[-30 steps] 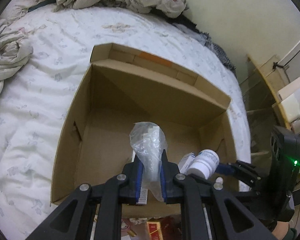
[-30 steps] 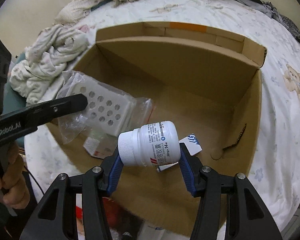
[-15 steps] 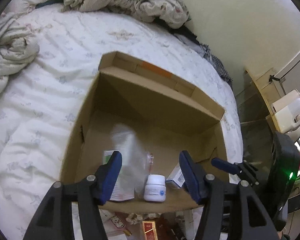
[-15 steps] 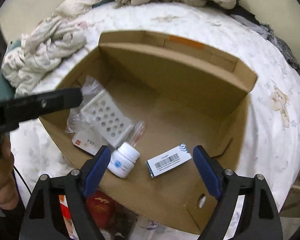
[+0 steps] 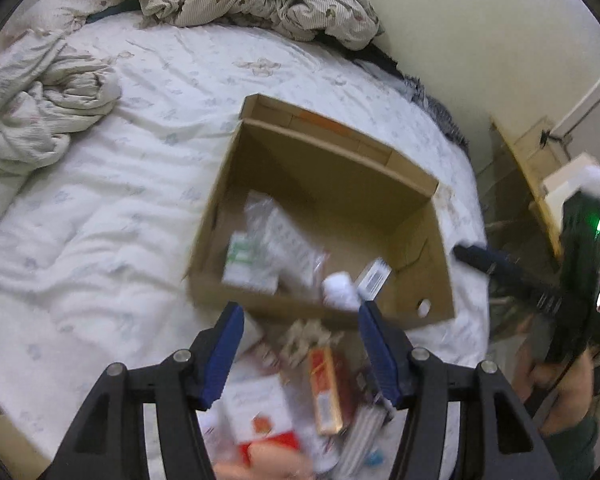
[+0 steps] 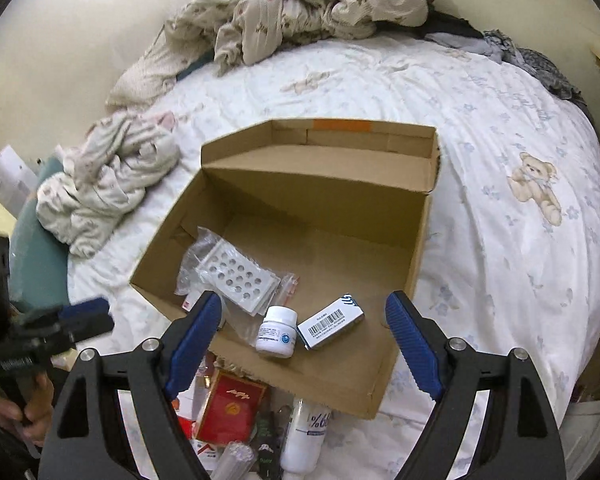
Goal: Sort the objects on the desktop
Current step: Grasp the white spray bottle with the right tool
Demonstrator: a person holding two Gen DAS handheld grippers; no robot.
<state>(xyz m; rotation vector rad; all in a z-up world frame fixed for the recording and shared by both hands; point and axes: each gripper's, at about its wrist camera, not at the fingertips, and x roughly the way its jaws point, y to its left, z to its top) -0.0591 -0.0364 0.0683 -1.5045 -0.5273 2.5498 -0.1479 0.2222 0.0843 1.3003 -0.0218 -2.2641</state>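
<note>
Where the bed (image 6: 480,120) fills most of both views, its white printed sheet carries everything else, with a rumpled quilt (image 6: 300,4) heaped along the far edge and a second bundle of bedding (image 6: 108,180) at the left. On the sheet sits an open cardboard box (image 6: 320,184), its flaps standing up and a strip of orange tape on the far flap.

Inside the box, toward its near left corner, lies a clear plastic bag (image 6: 228,276) holding a white tray with round holes; part of another pack with a red mark shows under it. Just right of the bag stands a small white pill bottle (image 6: 277,332), upright with its cap on, and touching or nearly touching its right side lies a small white and blue carton (image 6: 332,322) with a barcode facing up.

Outside the box, against its near wall, a loose pile rests on the sheet: a red carton (image 6: 230,408), a white bottle (image 6: 306,436) lying on its side, and smaller packs that are too blurred to name.

Both tools hang above this near edge. The left gripper (image 5: 300,332) has its blue fingers (image 5: 224,348) spread wide with nothing between them. The right gripper (image 6: 304,328) is likewise spread wide and empty, its fingers (image 6: 414,344) framing the pill bottle and carton below without touching them. A hand (image 6: 24,404) grips the left tool's handle at the lower left.
</note>
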